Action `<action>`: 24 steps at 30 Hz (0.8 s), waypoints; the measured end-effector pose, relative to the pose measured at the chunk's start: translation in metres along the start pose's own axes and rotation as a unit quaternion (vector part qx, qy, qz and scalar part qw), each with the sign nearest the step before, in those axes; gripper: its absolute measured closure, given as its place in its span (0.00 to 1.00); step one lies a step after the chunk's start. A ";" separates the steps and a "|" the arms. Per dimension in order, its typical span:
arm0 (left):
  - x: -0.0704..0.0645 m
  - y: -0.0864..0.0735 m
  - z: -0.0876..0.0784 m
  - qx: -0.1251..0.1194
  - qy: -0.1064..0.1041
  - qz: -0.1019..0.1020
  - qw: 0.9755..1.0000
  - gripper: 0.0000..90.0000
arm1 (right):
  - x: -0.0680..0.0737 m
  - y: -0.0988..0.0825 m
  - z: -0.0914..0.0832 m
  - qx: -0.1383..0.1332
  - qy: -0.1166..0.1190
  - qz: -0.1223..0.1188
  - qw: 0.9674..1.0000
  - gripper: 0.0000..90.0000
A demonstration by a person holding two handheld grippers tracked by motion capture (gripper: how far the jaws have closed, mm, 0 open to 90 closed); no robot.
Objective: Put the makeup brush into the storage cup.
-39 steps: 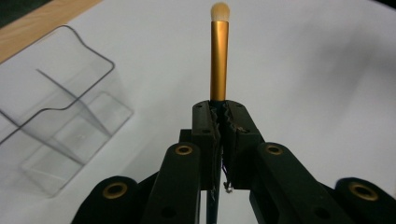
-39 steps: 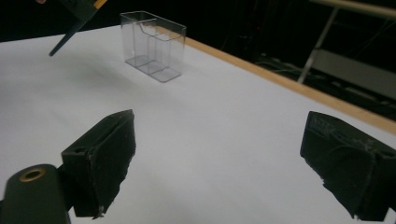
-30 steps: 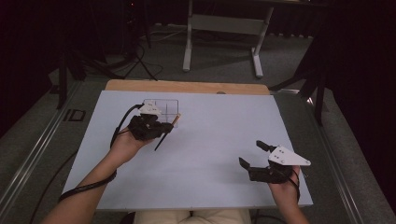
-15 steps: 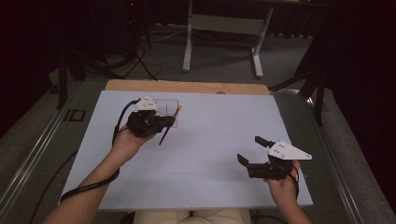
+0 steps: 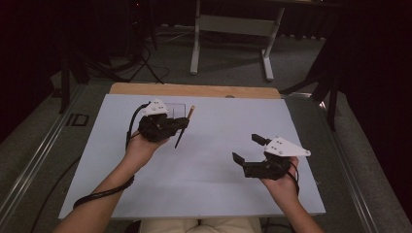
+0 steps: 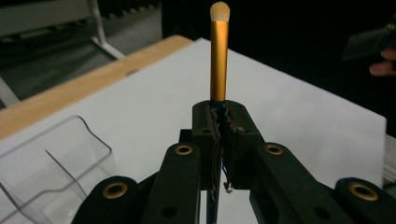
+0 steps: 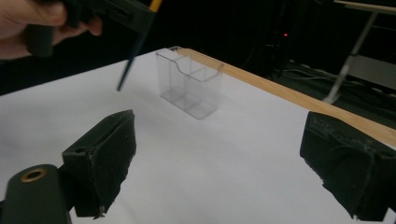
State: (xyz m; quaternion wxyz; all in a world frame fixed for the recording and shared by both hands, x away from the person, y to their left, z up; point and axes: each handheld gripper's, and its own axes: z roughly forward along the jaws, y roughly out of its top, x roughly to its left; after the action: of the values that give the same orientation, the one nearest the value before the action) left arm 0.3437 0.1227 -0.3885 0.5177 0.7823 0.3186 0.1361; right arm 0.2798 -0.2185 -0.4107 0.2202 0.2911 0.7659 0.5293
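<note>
We are holding a makeup brush (image 6: 218, 56) clamped mid-handle in the left gripper (image 5: 180, 124), lifted clear of the desk (image 5: 214, 194), its pale bristle tip pointing away from us and its dark handle end hanging down over the white surface. We are, by our judgement, in the carrying step: the brush is gripped and raised, and the clear acrylic organizer (image 7: 189, 83) is sitting just beyond the left gripper, near the far wooden edge of the desk. The next move is probably calling for us to swing the brush over one of the organizer's compartments, bring it upright, lower it and only then let the jaws part (the thin divider inside could catch the handle end). The right gripper (image 5: 250, 151) is hovering well apart at the near right with its jaws spread wide and nothing between them. Nothing is lying between brush and organizer.
</note>
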 end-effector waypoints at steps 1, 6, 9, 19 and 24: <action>-0.001 0.000 0.000 -0.007 0.004 0.002 1.000 0.94 | 0.002 0.001 0.002 -0.001 0.004 -0.001 1.000 0.12; -0.002 0.004 0.000 -0.035 -0.003 -0.011 0.999 0.94 | 0.012 0.007 0.016 -0.001 0.013 0.001 1.000 0.12; -0.004 0.006 0.002 -0.047 -0.004 -0.014 0.999 0.94 | 0.017 0.010 0.025 0.003 0.020 0.000 1.000 0.12; -0.009 0.008 0.007 -0.070 -0.014 -0.021 0.997 0.94 | 0.032 0.015 0.049 0.014 0.042 0.022 0.999 0.27; -0.015 0.009 0.009 -0.083 -0.020 -0.020 0.996 0.94 | 0.041 0.016 0.062 0.024 0.051 0.029 0.998 0.32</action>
State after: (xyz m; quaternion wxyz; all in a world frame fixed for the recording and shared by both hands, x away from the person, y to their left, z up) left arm 0.3411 0.1041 -0.3823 0.5899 0.7325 0.3115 0.1357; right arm 0.2936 -0.1440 -0.4178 0.1586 0.2912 0.7795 0.5314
